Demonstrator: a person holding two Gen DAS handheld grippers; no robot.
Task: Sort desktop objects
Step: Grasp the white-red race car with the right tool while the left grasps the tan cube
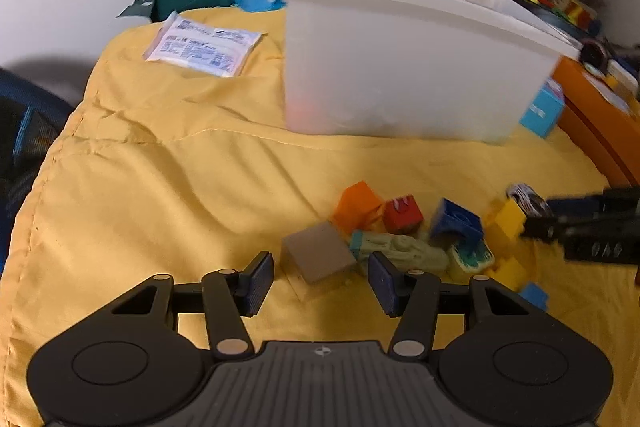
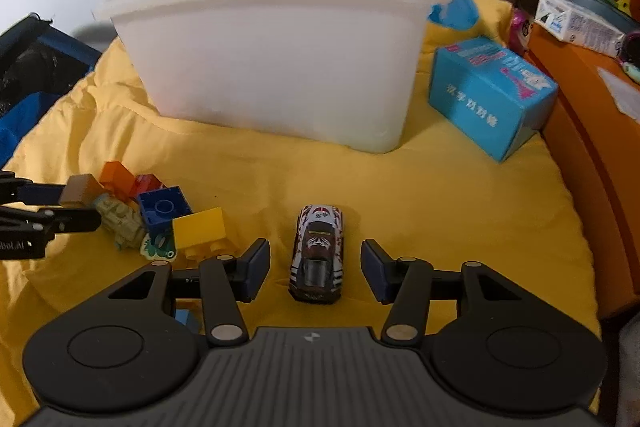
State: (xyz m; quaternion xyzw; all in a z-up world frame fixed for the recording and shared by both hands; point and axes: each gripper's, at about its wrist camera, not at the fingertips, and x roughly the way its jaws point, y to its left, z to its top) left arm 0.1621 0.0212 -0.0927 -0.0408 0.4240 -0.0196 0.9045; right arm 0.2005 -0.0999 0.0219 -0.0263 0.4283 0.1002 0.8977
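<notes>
Both grippers spread wide, nothing held.

Right gripper [image 2: 315, 271]: toy car [image 2: 318, 254] sits on the yellow cloth [image 2: 420, 195] between the fingers, nose pointing away, clear gap on each side, no contact.

Left gripper [image 1: 321, 281]: grey-brown block [image 1: 318, 255] lies between and just ahead of the fingers; can't tell if the pads touch it.

Toy pile at 9 o'clock from the car in the right wrist view: orange block [image 2: 117, 178], red block [image 2: 148, 183], blue brick [image 2: 165, 209], yellow brick [image 2: 200, 227], pale green figure [image 2: 120, 219], all bunched and touching. Small light-blue piece [image 1: 534, 294] at 4 o'clock of the pile in the left wrist view.

White plastic bin [image 2: 280, 67] stands upright at 12 o'clock from the car, well apart. Blue carton [image 2: 490, 95] just beside the bin at its 3 o'clock. White sachet [image 1: 202, 45] on the cloth at the bin's 9 o'clock in the left wrist view.
</notes>
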